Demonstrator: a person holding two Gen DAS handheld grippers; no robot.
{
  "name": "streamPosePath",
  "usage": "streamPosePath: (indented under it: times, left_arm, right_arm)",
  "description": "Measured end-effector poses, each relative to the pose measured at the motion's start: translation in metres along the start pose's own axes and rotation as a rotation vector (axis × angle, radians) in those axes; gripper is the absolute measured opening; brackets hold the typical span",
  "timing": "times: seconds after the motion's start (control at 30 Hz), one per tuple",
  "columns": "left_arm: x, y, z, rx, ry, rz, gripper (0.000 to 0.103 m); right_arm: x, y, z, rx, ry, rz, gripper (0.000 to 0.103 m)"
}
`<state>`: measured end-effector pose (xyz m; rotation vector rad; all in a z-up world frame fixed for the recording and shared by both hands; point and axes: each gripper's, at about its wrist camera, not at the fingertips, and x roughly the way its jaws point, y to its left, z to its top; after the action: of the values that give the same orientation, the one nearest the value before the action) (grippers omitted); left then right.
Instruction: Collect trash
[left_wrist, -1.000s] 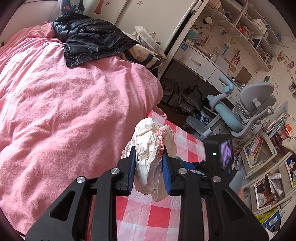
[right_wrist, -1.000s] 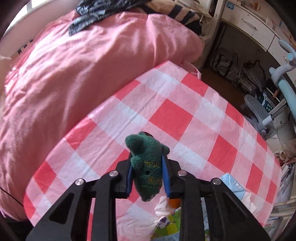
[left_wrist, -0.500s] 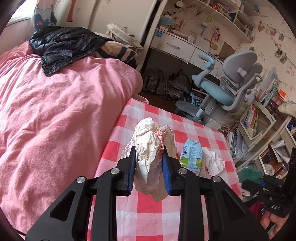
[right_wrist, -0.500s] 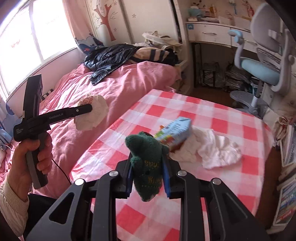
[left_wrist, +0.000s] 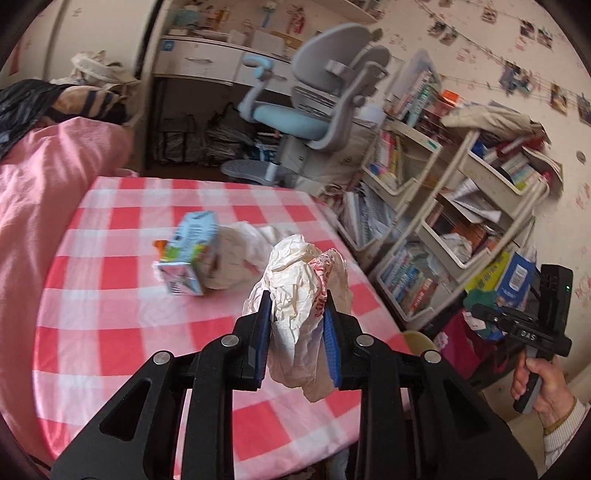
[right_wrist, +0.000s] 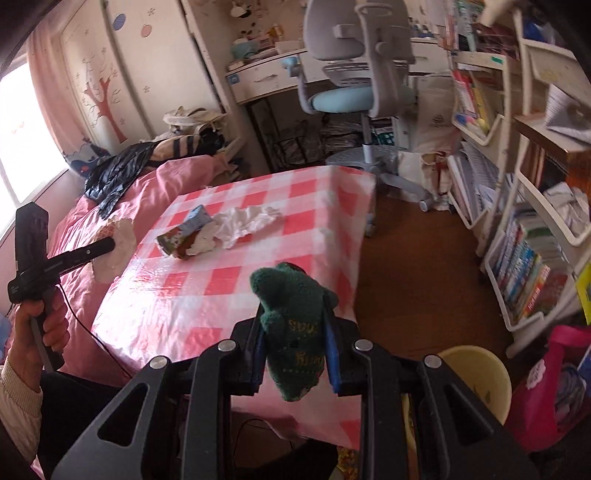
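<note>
Meanwhile left gripper (left_wrist: 297, 317) pinches crinkled white paper wrapper (left_wrist: 301, 291) printed red; right gripper (right_wrist: 293, 341) clamps fuzzy green knitted sock (right_wrist: 293, 328), yellow lettering unreadable.

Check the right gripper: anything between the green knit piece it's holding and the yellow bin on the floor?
Nothing visible. The right gripper is shut on the green knit piece, past the checked table's near corner. The yellow bin sits open on the floor lower right, with only the gripper's own frame overlapping its rim in view.
</note>
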<state>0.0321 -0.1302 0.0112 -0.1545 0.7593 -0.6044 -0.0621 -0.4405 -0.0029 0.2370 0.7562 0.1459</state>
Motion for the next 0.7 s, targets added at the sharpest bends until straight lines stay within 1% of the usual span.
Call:
streamPosePath:
  times: [0.1, 0.23, 0.27, 0.33, 0.37, 0.4, 0.43, 0.47, 0.5, 0.53, 0.57, 0.6, 0.63, 0.67, 0.7]
  left_arm:
    - [0.034, -0.058, -0.009, 0.074, 0.061, -0.088, 0.024]
    - [0.093, -0.145, -0.022, 0.200, 0.160, -0.171, 0.024]
    - [0.108, -0.164, -0.025, 0.222, 0.183, -0.189, 0.024]
    - [0.143, -0.204, -0.033, 0.266, 0.237, -0.228, 0.024]
    - [0.163, -0.225, -0.039, 0.287, 0.275, -0.257, 0.025]
    - [0.182, -0.243, -0.045, 0.306, 0.315, -0.280, 0.027]
    - [0.200, -0.259, -0.052, 0.330, 0.350, -0.282, 0.034]
    - [0.215, -0.275, -0.060, 0.367, 0.380, -0.271, 0.044]
    - [0.224, -0.287, -0.067, 0.396, 0.393, -0.248, 0.049]
    - [0.230, -0.296, -0.070, 0.419, 0.393, -0.219, 0.056]
    - [0.229, -0.300, -0.071, 0.431, 0.379, -0.192, 0.062]
    - [0.223, -0.298, -0.069, 0.428, 0.350, -0.179, 0.066]
    - [0.215, -0.293, -0.065, 0.418, 0.318, -0.164, 0.073]
    - [0.204, -0.283, -0.060, 0.403, 0.279, -0.122, 0.080]
    - [0.193, -0.270, -0.053, 0.385, 0.247, -0.077, 0.082]
  right_arm:
    - [-0.008, -0.035, -0.019, 0.057, 0.002, -0.034, 0.027]
    - [-0.001, -0.091, -0.044, 0.149, 0.028, -0.067, 0.028]
    - [0.006, -0.106, -0.051, 0.181, 0.045, -0.077, 0.033]
    - [0.012, -0.129, -0.061, 0.238, 0.056, -0.106, 0.050]
    - [0.011, -0.142, -0.066, 0.269, 0.048, -0.126, 0.060]
    - [0.006, -0.153, -0.071, 0.299, 0.029, -0.147, 0.060]
    - [-0.001, -0.162, -0.073, 0.330, -0.001, -0.170, 0.060]
    - [-0.010, -0.168, -0.074, 0.349, -0.031, -0.185, 0.060]
    - [-0.020, -0.174, -0.073, 0.363, -0.067, -0.202, 0.061]
    - [-0.029, -0.173, -0.070, 0.366, -0.098, -0.214, 0.062]
    - [-0.034, -0.172, -0.065, 0.358, -0.119, -0.218, 0.062]
    - [-0.037, -0.167, -0.059, 0.341, -0.139, -0.215, 0.062]
    - [-0.039, -0.159, -0.053, 0.320, -0.157, -0.207, 0.063]
    - [-0.040, -0.149, -0.046, 0.298, -0.179, -0.192, 0.065]
    - [-0.040, -0.137, -0.037, 0.279, -0.201, -0.168, 0.067]
